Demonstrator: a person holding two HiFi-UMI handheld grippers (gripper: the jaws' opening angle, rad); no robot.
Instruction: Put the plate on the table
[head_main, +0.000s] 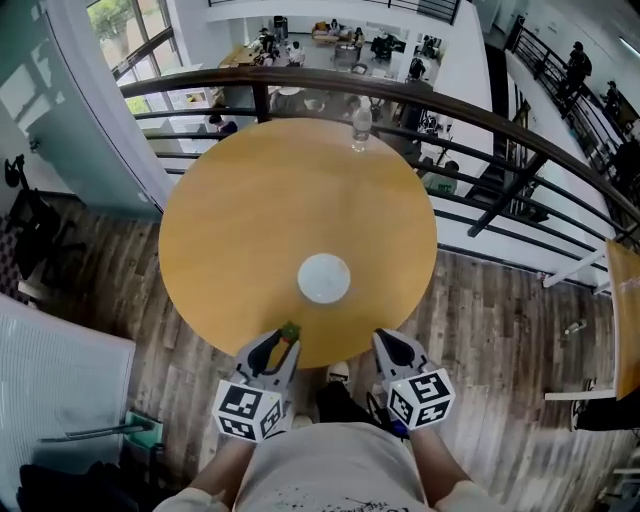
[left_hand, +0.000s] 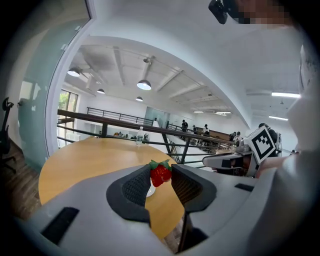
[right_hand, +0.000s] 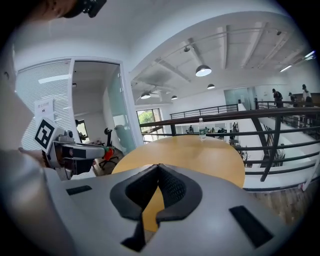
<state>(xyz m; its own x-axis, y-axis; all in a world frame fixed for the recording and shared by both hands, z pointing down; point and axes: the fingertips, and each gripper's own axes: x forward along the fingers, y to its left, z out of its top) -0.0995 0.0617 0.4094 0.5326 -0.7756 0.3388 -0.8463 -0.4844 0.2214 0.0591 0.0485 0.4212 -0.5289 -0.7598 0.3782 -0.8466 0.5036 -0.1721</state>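
A small white plate lies flat on the round wooden table, toward its near edge. My left gripper hovers at the table's near rim, shut on a red strawberry with green leaves. In the left gripper view the strawberry sits pinched between the tips, with the plate just beyond and below it. My right gripper is level with it to the right, over the table's edge. Its jaws meet at the tips with nothing between them.
A clear water bottle stands at the table's far edge, by a dark railing over a drop to a lower floor. Wooden flooring surrounds the table. A glass partition runs along the left, and a second table's edge shows at right.
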